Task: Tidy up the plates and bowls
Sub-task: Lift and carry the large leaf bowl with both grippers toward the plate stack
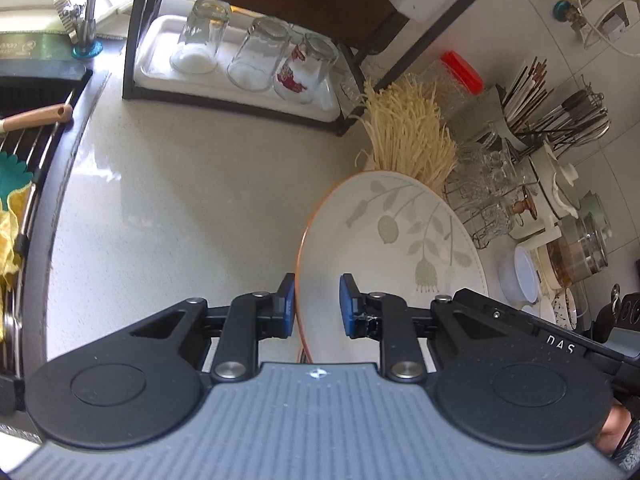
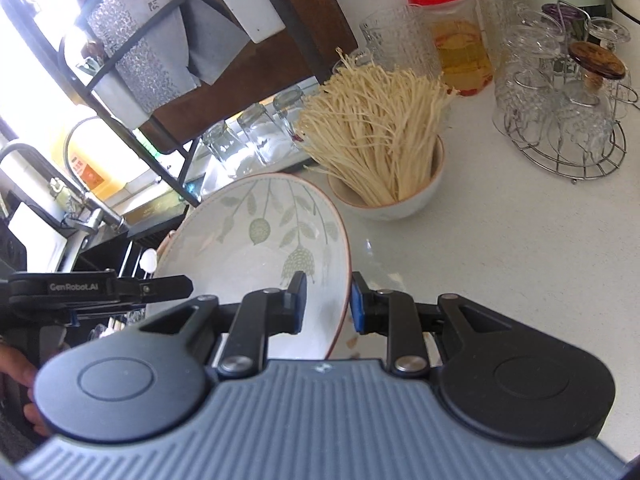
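A wide white plate (image 1: 400,232) with a pale green leaf pattern and an orange rim is held tilted above the light countertop (image 1: 180,200). My left gripper (image 1: 317,306) is shut on its left rim, one blue pad outside and one inside. In the right wrist view the same plate (image 2: 248,248) shows, and my right gripper (image 2: 329,300) is shut on its right rim. The left gripper's black body (image 2: 100,288) reaches in from the left of that view. Just behind the plate a white bowl (image 2: 400,200) stands full of dry noodles (image 1: 404,128).
A dark metal rack (image 1: 132,60) holds a white tray with three upturned glasses (image 1: 260,56). The sink (image 1: 24,120) and faucet (image 2: 88,208) lie to the left. A red-lidded jar (image 2: 452,40), a wire stand of glasses (image 2: 560,120) and a utensil holder (image 1: 540,112) crowd the right.
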Tool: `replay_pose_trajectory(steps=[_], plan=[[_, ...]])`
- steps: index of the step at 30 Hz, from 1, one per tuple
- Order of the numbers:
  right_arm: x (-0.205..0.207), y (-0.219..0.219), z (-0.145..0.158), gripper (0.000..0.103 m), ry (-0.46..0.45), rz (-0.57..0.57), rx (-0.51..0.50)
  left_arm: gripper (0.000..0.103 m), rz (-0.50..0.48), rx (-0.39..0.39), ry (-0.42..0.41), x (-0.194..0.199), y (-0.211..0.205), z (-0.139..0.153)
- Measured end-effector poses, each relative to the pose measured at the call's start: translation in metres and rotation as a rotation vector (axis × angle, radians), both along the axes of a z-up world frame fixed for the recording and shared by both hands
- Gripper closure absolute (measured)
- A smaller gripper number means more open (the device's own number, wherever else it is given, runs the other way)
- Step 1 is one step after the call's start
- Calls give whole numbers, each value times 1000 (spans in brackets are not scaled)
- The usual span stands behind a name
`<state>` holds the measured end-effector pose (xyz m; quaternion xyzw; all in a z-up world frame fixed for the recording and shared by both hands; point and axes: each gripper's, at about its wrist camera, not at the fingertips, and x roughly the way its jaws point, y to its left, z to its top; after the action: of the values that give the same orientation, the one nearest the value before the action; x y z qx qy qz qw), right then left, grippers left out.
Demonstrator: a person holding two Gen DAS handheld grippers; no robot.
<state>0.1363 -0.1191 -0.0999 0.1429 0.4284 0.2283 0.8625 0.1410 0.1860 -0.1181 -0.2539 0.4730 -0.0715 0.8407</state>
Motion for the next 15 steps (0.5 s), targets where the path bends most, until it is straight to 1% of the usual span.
replay_pose_trajectory(steps=[6, 8, 12, 15], plan=[[-2, -13, -7, 77, 11, 25, -34, 77, 18, -2, 30, -8, -21, -15], [-3, -15, -7, 77, 10, 26, -51, 77, 22, 14, 36, -11, -27, -18], [-7, -23, -10, 77, 11, 34, -66, 77, 38, 6, 52, -16, -35, -25], [-9, -28, -16, 77, 30, 41, -72, 77, 39, 30, 56, -19, -44, -28]])
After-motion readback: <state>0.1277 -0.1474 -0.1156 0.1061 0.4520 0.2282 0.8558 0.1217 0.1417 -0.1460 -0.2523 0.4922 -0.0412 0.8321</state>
